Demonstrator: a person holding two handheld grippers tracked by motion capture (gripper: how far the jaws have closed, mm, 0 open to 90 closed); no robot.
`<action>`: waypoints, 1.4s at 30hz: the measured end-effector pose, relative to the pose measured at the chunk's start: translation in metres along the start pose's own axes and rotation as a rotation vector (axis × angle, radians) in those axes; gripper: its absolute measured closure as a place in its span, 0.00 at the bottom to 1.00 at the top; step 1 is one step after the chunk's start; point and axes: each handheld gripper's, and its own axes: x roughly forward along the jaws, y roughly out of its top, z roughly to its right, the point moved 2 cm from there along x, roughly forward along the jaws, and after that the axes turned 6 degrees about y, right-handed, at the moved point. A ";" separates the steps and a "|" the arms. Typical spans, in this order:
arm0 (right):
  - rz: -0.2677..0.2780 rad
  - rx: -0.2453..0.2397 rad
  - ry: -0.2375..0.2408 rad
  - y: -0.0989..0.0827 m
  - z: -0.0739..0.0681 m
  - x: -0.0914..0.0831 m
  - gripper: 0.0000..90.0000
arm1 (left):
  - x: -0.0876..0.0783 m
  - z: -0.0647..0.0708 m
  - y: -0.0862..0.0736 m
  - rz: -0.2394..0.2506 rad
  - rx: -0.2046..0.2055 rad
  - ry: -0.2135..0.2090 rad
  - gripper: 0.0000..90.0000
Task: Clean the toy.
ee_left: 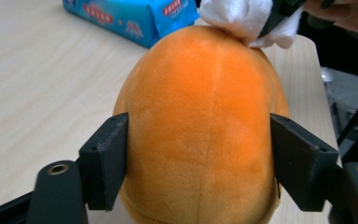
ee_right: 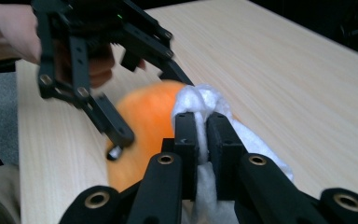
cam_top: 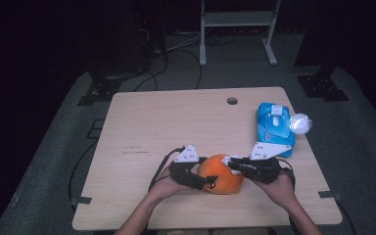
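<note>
An orange plush ball (cam_top: 223,171) lies near the table's front edge. In the left gripper view the ball (ee_left: 200,126) sits between my left gripper's (ee_left: 198,140) black jaws, whose pads press on its two sides. From the right, my right gripper (cam_top: 235,164) reaches over the ball's top. In the right gripper view its jaws (ee_right: 201,123) are shut on a wad of white tissue (ee_right: 200,100), which rests against the orange surface. The same tissue (ee_left: 233,16) touches the ball's far end in the left gripper view.
A blue tissue pack (cam_top: 273,125) lies at the right of the wooden table (cam_top: 152,127), with a round white object (cam_top: 301,123) at its right side. A small hole (cam_top: 232,101) is near the table's back edge. The person's forearms come in from the bottom.
</note>
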 end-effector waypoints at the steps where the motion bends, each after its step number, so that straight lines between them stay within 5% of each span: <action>1: 0.008 -0.011 0.011 0.003 -0.004 0.002 0.92 | 0.001 0.005 0.003 -0.001 0.031 0.007 0.31; 4: -0.019 -0.055 0.011 0.007 -0.012 0.008 0.92 | 0.001 0.012 0.007 -0.014 0.086 0.032 0.31; 7: -0.015 -0.027 0.039 0.003 -0.007 0.006 0.92 | 0.001 0.007 0.003 0.004 0.047 0.014 0.23; 11: -0.030 -0.002 0.016 -0.004 0.000 0.003 0.92 | 0.002 -0.002 0.000 0.008 -0.028 -0.008 0.17; 16: -0.014 -0.016 0.025 0.001 -0.004 0.003 0.92 | 0.000 0.010 0.007 0.021 0.058 0.032 0.31; 21: -0.023 -0.080 0.060 0.013 -0.026 0.014 0.92 | 0.002 0.028 0.015 0.012 0.161 0.052 0.32; 27: -0.039 -0.049 0.051 0.008 -0.012 0.003 0.92 | 0.003 0.022 0.012 0.028 0.123 0.026 0.24; 30: -0.038 -0.027 0.055 0.002 -0.007 0.001 0.92 | 0.006 0.014 0.009 0.014 0.038 0.021 0.11; 33: -0.034 -0.015 0.060 0.002 -0.005 -0.001 0.92 | 0.009 0.010 0.004 0.024 -0.023 -0.035 0.22; 36: -0.041 -0.018 0.055 0.003 -0.007 0.000 0.92 | 0.007 0.016 0.006 0.018 0.040 -0.008 0.33; 40: -0.064 -0.080 0.070 0.011 -0.024 0.010 0.92 | 0.006 0.028 0.011 0.000 0.152 0.014 0.35; 42: -0.079 -0.113 0.058 0.013 -0.030 0.014 0.92 | 0.005 0.028 0.009 0.000 0.167 0.015 0.35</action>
